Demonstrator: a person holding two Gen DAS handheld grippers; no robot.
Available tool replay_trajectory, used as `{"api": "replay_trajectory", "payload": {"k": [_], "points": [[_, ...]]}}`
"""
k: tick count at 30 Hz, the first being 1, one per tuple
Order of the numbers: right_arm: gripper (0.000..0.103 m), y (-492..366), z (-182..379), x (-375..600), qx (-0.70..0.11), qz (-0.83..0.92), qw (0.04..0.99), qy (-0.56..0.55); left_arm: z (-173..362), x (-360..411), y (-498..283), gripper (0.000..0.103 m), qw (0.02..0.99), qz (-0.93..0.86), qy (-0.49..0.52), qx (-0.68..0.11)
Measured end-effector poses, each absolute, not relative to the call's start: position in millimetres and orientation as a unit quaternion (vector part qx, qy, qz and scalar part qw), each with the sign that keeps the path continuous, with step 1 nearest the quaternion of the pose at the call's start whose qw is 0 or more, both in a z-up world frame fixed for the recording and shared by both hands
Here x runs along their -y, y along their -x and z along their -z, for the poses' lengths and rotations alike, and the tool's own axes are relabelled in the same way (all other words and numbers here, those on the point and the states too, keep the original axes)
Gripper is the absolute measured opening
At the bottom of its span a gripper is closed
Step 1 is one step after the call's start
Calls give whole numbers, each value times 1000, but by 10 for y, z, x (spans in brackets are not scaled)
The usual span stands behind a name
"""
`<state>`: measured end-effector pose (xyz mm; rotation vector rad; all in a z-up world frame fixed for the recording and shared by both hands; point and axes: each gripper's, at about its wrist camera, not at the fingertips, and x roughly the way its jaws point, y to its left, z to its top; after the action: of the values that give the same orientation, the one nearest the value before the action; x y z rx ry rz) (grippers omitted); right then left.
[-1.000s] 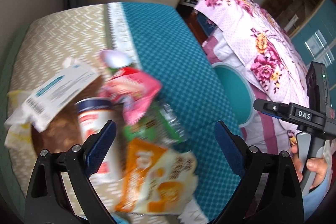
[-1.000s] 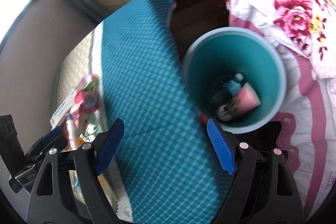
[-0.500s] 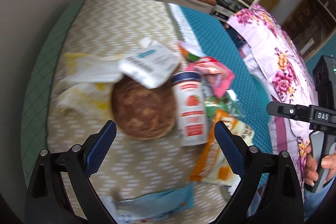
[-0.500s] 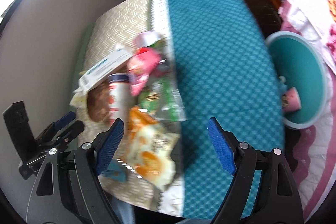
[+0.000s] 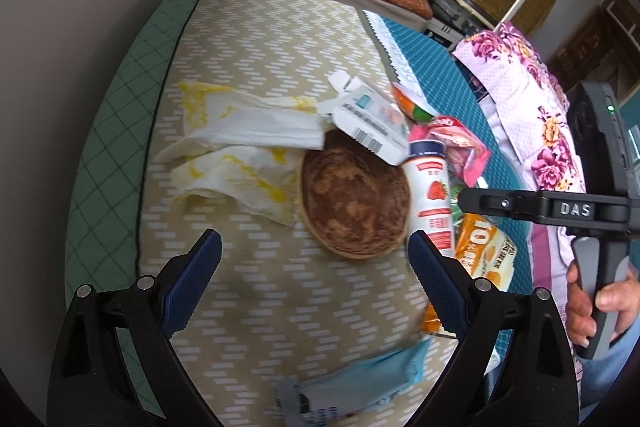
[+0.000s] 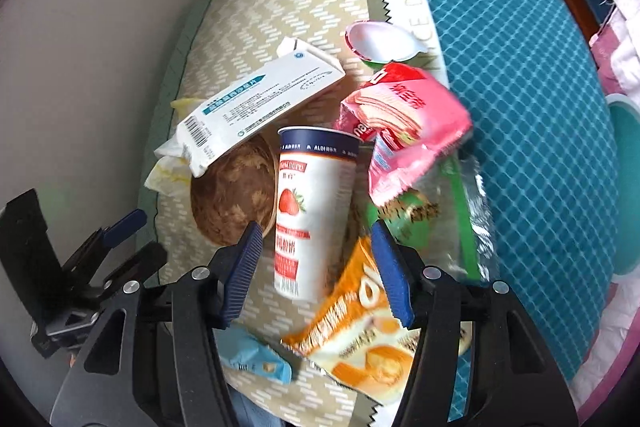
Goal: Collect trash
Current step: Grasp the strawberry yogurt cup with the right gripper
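Surveying the scene from the largest item down: the trash lies heaped on a table whose cloth [image 5: 280, 39] is beige chevron on one side and teal diamond on the other, and a teal bin [image 6: 626, 183] shows only as a rim at the far right edge of the right wrist view, well apart from the heap. Within the heap, stained white paper napkins [image 5: 240, 147] lie beside a brown paper bowl [image 5: 354, 203]; a white carton with a barcode [image 6: 256, 99] rests across the bowl's rim. A strawberry yogurt cup [image 6: 312, 207] lies on its side just beside the bowl, with a pink wafer wrapper [image 6: 404, 131], a green clear-film packet [image 6: 432, 215] and an orange snack bag [image 6: 360, 323] crowded against it, a peeled foil lid [image 6: 380, 41] beyond, and a small blue wrapper [image 6: 256, 355] nearest the operator. The left gripper [image 5: 312, 271] is spread wide and empty, held above bare cloth short of the bowl. The right gripper [image 6: 316, 267] is also parted and holds nothing; its jaws stand on either side of the yogurt cup's base, though contact cannot be confirmed. Judgement: the step in hand is picking the next item, most likely the cup. The next move calls for settling the right jaws squarely on the cup body, clear of the orange bag, closing, then carrying it to the bin.
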<state>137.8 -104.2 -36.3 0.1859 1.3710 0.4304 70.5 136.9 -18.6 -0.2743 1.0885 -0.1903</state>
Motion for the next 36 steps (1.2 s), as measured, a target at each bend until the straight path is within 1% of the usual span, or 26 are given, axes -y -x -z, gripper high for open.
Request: {"api": "replay_trajectory", "payload": {"k": [12,14,15,19,25,28,31,36], "points": [[55,-1591,694,813,-650,-193,731,-82,204,-1618,-804,94,840,82,141,-518],[50,-1569,728,814,-649,-197,729,-86,195,-1610,-814,94,839,85,138,-519],[49,-1561,726,815,-649,-199,729,-90,181,-1605,-819,94,840,87,137,-519],[50,-1493,574,904,-641,-211,731,-101,92,-1534,-866,94,842,98,123,-516],[50,-1426,186,1203,-608,-221,752,-127,-145,-1272,-1053,94,852,115,62,-507],[50,-1408,63,1328,-598,-227,757,-132,-211,-1172,-1169,94,851,129,49,-507],[50,-1373,93,1342,-606,-227,752,-128,-211,-1126,-1244,94,850,129,56,-508],[51,-1314,250,1375,-620,-222,742,-125,-55,-1096,-1116,94,841,119,60,-525]]}}
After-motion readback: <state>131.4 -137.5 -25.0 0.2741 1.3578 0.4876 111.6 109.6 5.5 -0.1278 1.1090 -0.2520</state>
